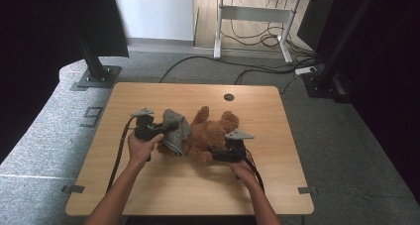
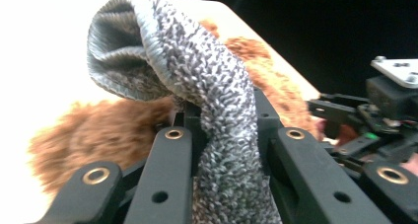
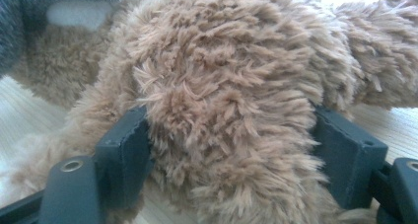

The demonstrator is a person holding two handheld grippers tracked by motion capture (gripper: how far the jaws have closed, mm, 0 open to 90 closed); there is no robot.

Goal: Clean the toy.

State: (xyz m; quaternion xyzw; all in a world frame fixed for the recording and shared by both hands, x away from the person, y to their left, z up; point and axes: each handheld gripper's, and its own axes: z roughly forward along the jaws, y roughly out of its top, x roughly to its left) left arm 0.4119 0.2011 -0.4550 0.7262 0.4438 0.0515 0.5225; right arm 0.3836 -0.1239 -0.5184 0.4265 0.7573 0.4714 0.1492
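Both grippers worked at frame centre: the left gripper (image 1: 166, 128) was pinched tight on the grey cloth (image 2: 217, 115) – apparently to pull it – while the right gripper (image 1: 214, 153) (jaws wide) clamped the bear (image 1: 213, 131), steadying it.

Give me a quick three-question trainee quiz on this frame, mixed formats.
1. True or false: the left gripper is shut on the grey knit cloth.
2. What sits between the right gripper jaws? A) brown teddy bear B) a cable C) a cup
3. What do the bear and the cloth lie on?

Key: 1 true; 2 A, the jaws flank a plush limb; 3 the wooden table.
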